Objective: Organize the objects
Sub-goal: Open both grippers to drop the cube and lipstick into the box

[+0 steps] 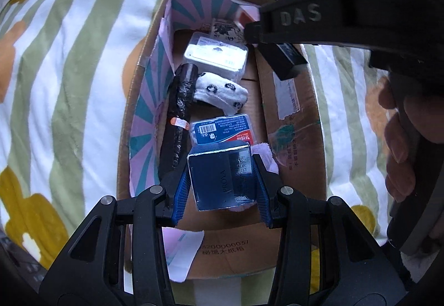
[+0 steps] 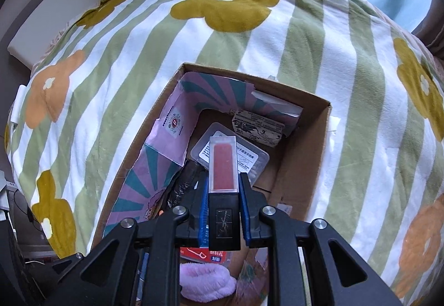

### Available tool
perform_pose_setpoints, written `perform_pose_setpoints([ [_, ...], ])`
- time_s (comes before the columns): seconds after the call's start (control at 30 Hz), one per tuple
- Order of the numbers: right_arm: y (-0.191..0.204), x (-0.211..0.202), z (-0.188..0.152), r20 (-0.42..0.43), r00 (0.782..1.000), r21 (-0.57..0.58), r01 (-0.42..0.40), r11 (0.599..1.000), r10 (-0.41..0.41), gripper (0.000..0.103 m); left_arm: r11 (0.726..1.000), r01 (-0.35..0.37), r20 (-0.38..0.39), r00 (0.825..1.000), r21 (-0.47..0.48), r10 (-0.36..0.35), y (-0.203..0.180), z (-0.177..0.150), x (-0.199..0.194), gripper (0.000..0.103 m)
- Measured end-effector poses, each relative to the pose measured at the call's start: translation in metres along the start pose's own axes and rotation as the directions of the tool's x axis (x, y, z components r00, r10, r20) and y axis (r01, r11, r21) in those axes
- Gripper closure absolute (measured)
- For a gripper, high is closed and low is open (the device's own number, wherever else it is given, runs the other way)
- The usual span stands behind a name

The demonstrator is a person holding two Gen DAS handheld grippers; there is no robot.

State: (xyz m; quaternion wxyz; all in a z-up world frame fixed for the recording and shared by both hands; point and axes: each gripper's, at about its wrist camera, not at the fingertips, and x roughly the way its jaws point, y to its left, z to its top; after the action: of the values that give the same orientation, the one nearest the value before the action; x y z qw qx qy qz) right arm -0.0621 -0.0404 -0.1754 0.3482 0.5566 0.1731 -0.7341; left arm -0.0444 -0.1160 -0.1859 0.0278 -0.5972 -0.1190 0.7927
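Home bedroom: floral striped quilt (image 2: 277, 37) under a cardboard box (image 1: 291, 117).

Flowered striped blanket (image 2: 277, 37)

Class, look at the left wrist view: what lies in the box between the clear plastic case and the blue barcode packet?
A white panda-print sock lies between the clear plastic case and the blue barcode packet, seen in the left wrist view.

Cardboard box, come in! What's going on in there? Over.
Left gripper shut on dark blue carton. Right gripper shut on red lip-gloss tube. Both over brown cardboard box, already crowded.
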Motion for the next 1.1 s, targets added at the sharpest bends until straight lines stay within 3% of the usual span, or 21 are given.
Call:
perform_pose_setpoints([
  [0.17, 0.004, 0.025, 0.007, -0.039, 0.999, -0.026, -0.021, 0.999, 0.020, 0.085, 0.999, 0.014, -0.022, 1.000, 0.046, -0.013, -0.004, 0.004, 0.020, 0.065],
  [0.37, 0.007, 0.042, 0.027, -0.062, 0.991, -0.001, -0.116, 0.993, 0.116, 0.084, 0.995, 0.021, -0.028, 0.999, 0.100, -0.019, -0.008, 0.005, 0.030, 0.065],
  [0.43, 0.008, 0.045, 0.032, -0.060, 0.987, 0.004, -0.147, 0.989, 0.147, 0.070, 0.993, 0.023, -0.028, 0.999, 0.117, -0.020, -0.011, 0.004, 0.031, 0.065],
  [0.5, 0.011, 0.043, 0.034, -0.043, 0.987, -0.017, -0.153, 0.988, 0.153, 0.007, 0.992, 0.016, -0.032, 0.999, 0.126, -0.012, -0.013, 0.004, 0.032, 0.061],
  [0.53, 0.012, 0.040, 0.034, -0.027, 0.989, -0.027, -0.149, 0.988, 0.149, 0.000, 0.991, 0.021, -0.030, 0.999, 0.132, -0.017, -0.014, 0.004, 0.031, 0.053],
  [0.57, 0.014, 0.038, 0.034, -0.018, 0.989, -0.044, -0.145, 0.989, 0.144, 0.000, 0.990, 0.024, -0.024, 0.999, 0.140, -0.021, -0.016, 0.003, 0.029, 0.016],
  [0.6, 0.015, 0.037, 0.034, -0.021, 0.991, -0.059, -0.133, 0.989, 0.132, 0.000, 0.989, 0.023, -0.011, 1.000, 0.148, -0.022, -0.017, 0.003, 0.027, 0.002],
  [0.77, 0.016, 0.036, 0.027, -0.028, 0.997, -0.105, -0.075, 0.992, 0.072, 0.000, 0.986, 0.028, 0.026, 0.999, 0.164, -0.033, -0.020, -0.003, 0.018, 0.000],
  [1.1, 0.009, 0.013, 0.016, -0.004, 0.998, -0.092, -0.067, 0.993, 0.067, 0.001, 0.992, 0.013, 0.031, 0.999, 0.126, -0.017, -0.003, -0.005, 0.014, 0.000],
])
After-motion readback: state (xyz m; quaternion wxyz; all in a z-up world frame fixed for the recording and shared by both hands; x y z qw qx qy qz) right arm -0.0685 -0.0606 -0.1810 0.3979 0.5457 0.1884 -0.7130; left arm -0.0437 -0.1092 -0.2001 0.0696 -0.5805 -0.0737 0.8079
